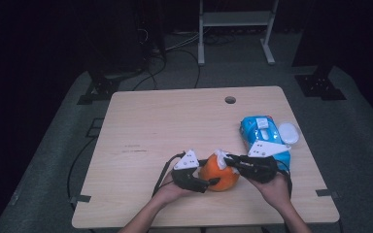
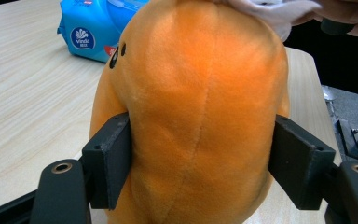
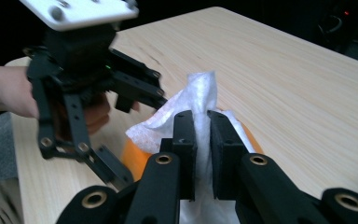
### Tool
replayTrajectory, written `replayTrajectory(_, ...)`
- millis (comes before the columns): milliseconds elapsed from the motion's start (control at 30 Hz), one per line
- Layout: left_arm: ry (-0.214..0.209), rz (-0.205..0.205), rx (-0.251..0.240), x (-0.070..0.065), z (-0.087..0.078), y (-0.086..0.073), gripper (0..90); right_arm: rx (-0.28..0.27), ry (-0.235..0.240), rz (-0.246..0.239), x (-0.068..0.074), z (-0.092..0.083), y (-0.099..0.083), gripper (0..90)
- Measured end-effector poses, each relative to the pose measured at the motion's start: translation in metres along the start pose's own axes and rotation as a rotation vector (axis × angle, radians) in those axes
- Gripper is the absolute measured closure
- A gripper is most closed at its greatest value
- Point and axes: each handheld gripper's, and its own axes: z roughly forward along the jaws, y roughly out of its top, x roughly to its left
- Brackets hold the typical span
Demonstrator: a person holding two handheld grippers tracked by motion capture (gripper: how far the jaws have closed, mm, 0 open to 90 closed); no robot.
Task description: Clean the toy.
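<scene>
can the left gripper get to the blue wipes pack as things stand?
Probably not right away. The left gripper is clamped on the orange plush toy, and the right gripper, pinching a white wipe, lies between it and the blue wipes pack.

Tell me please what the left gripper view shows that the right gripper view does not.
Left gripper view alone: the left gripper clamping the orange plush toy from both sides, the toy's small black eyes, and the blue wipes pack behind it.

Right gripper view alone: the right gripper pinching the white wipe between nearly shut jaws, and a hand holding the other gripper by the toy.

Both share the toy with the wipe on top of it, and the wooden table.
</scene>
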Motion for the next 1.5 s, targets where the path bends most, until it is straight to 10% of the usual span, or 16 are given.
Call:
replayTrajectory(933,-0.06,0.092,-0.025,0.009,0.013,-0.015,5.9,0.034,-0.017,0.033,-0.017,-0.008,-0.008,81.4)
replayTrajectory(1133,-0.027,0.125,-0.024,0.006,0.0,-0.006,36.5,0.017,-0.035,0.024,-0.013,-0.009,-0.003,81.3)
replayTrajectory(1500,0.01,0.194,-0.032,0.002,-0.05,0.036,39.5,-0.062,-0.004,0.1,-0.02,-0.007,0.004,81.7)
